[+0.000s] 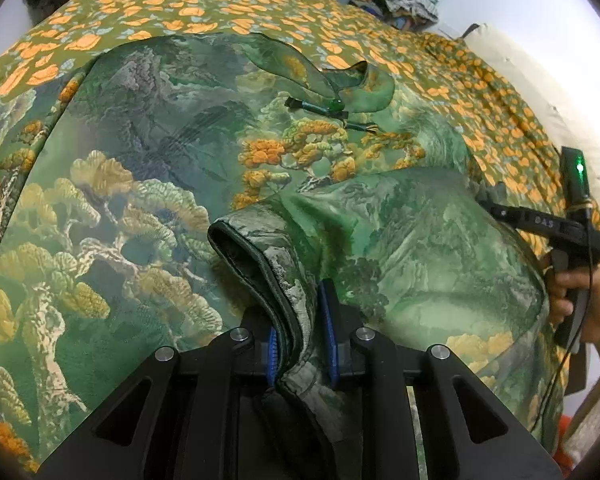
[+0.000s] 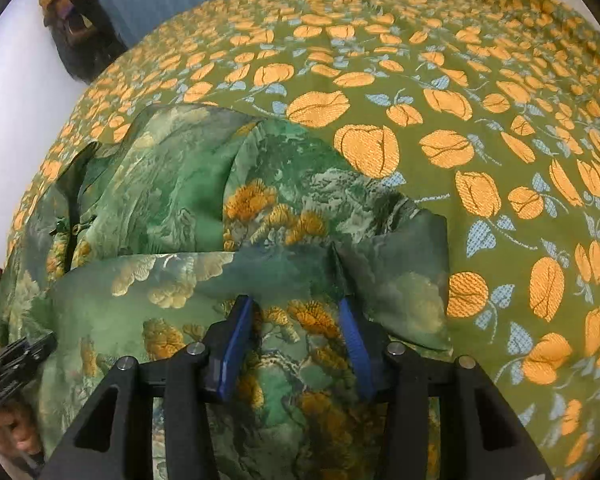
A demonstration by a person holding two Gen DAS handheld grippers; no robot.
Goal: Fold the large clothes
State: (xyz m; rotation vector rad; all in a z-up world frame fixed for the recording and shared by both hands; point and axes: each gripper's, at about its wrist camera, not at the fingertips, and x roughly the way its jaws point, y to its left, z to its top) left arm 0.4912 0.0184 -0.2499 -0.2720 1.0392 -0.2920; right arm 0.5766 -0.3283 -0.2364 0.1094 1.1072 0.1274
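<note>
A large green garment (image 1: 140, 200) with a landscape print lies spread on the bed, collar and knot buttons (image 1: 320, 106) at the far side. One sleeve is folded across its body, the dark-edged cuff (image 1: 236, 248) pointing left. My left gripper (image 1: 300, 340) stands slightly open, with the bunched sleeve edge between its blue pads. In the right wrist view my right gripper (image 2: 296, 320) is open and points down over a folded part of the garment (image 2: 172, 184), cloth lying between its fingers. The right gripper's black body (image 1: 540, 224) shows at the right edge, its tips hidden by cloth.
An olive bedspread (image 2: 460, 100) with orange flowers covers the bed around the garment. A pile of clothes (image 1: 400, 0) sits at the far corner. A pale cushion (image 1: 520, 80) lines the right side. A dark object (image 2: 80, 40) hangs by the wall.
</note>
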